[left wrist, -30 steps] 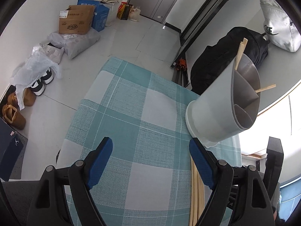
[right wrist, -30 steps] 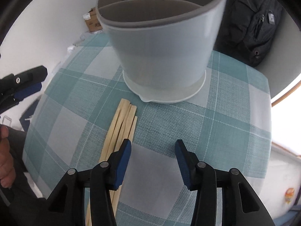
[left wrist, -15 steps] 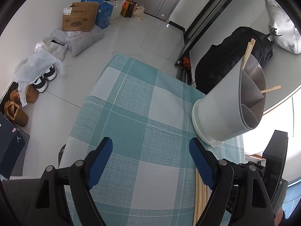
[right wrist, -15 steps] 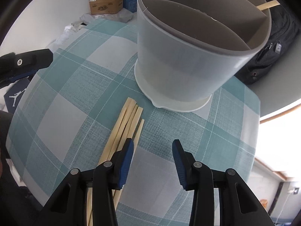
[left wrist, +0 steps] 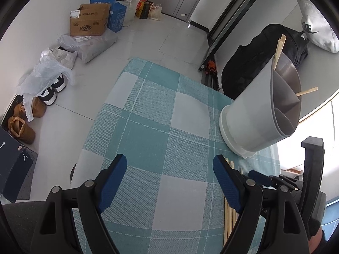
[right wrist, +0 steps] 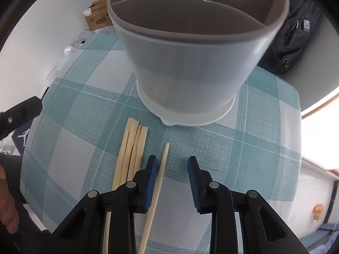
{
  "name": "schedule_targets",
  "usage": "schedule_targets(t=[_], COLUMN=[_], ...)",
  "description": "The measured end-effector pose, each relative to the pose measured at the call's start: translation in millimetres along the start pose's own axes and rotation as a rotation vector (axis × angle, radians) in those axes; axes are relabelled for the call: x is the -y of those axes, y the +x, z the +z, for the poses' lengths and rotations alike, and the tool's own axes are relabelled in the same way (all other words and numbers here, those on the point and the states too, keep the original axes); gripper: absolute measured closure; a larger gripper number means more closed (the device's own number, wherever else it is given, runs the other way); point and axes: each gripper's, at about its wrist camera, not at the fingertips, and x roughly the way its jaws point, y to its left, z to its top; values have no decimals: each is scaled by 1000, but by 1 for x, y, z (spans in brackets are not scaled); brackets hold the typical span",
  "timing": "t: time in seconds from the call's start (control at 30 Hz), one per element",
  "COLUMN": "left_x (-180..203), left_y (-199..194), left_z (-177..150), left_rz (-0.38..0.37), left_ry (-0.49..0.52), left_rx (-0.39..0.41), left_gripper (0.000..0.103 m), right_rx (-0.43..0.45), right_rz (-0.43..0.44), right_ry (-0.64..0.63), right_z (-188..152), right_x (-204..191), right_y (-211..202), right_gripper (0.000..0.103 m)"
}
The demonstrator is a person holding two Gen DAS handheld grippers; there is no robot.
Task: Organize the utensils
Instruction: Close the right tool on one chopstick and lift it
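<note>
I'm closing the right gripper (right wrist: 172, 180) around one loose chopstick (right wrist: 157, 187) on the counter (left wrist: 161, 127); it's not pinched yet, I think. Left gripper (left wrist: 169, 182) is hanging open, empty. Two are standing in the holder (left wrist: 254, 114); four more (right wrist: 132, 146) are waiting.

Pale tiled floor (left wrist: 148, 42), white walls (left wrist: 42, 10), bright window (left wrist: 317, 114) at right.

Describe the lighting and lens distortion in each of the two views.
Left wrist view: daylight blows out the lower right; the fisheye bends the checked tablecloth and tilts the utensil holder. Right wrist view: overexposed right edge, holder bulging hugely, soft shadow beside the lone chopstick.
</note>
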Motion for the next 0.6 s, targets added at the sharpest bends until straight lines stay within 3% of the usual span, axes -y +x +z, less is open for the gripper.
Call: schedule_targets(t=[0.17, 0.23, 0.3, 0.6], left_x=[6, 10, 15, 57], left_y=[5, 4, 7, 8], left_z=[-5, -8, -12, -34], left_rz=[9, 26, 28, 5], left_ry=[53, 79, 103, 258], left_rx=[-55, -51, -67, -82], left_gripper=[23, 23, 23, 23], right_rx=[39, 62, 77, 229], right_rz=[15, 6, 20, 175], right_ry=[33, 40, 47, 281], right_z=[1, -1, -6, -29], right_x=[3, 4, 13, 75], right_y=[0, -1, -5, -47], right_gripper=[73, 79, 98, 100])
